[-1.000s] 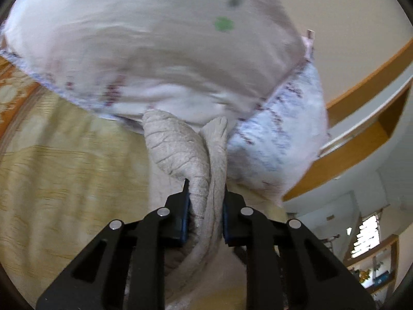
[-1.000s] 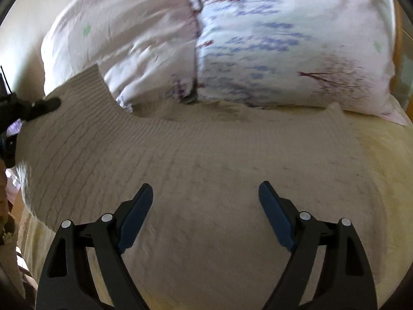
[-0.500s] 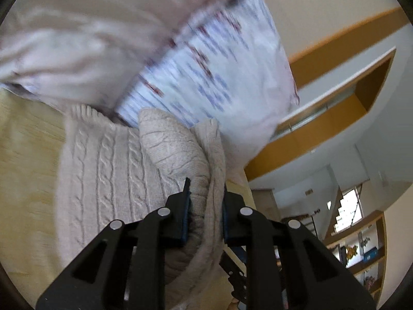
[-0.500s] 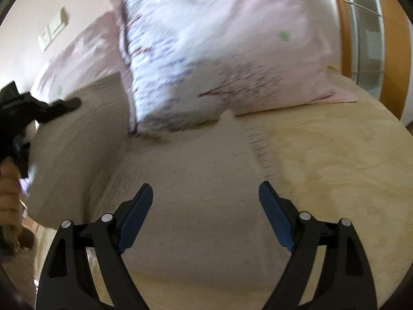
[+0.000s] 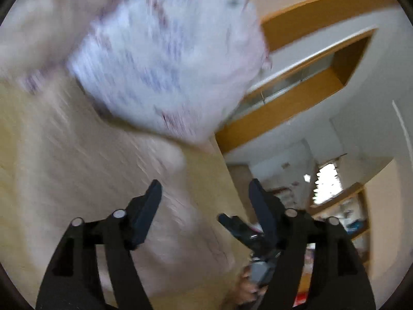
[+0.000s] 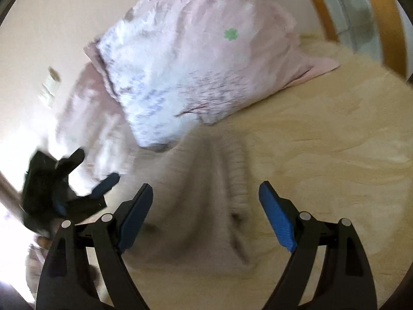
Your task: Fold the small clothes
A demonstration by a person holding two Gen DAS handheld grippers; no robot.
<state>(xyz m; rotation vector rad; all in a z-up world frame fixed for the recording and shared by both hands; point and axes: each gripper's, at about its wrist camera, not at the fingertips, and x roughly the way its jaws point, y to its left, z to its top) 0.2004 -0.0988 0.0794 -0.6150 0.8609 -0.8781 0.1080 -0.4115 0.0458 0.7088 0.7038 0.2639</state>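
A beige cable-knit sweater point(image 5: 108, 170) lies on the yellow bedsheet point(image 5: 23, 129), blurred by motion; it also shows in the right wrist view point(image 6: 206, 201), bunched in folds. My left gripper point(image 5: 205, 201) is open and empty above the sweater's right edge. My right gripper point(image 6: 205, 214) is open and empty, just above the sweater. The left gripper also appears in the right wrist view point(image 6: 85, 173) at the left, open. The right gripper shows in the left wrist view point(image 5: 247, 232) at the lower right.
Two pink and white floral pillows point(image 6: 196, 72) lie at the head of the bed, touching the sweater's far edge. A wooden bed frame point(image 6: 387, 33) curves at the right. The bedsheet point(image 6: 335, 155) stretches to the right. A room with shelves point(image 5: 348, 206) lies beyond the bed.
My left gripper has opened and let go of the sweater fold, which now lies on the bed. Both cameras have swung; the right gripper stayed open.
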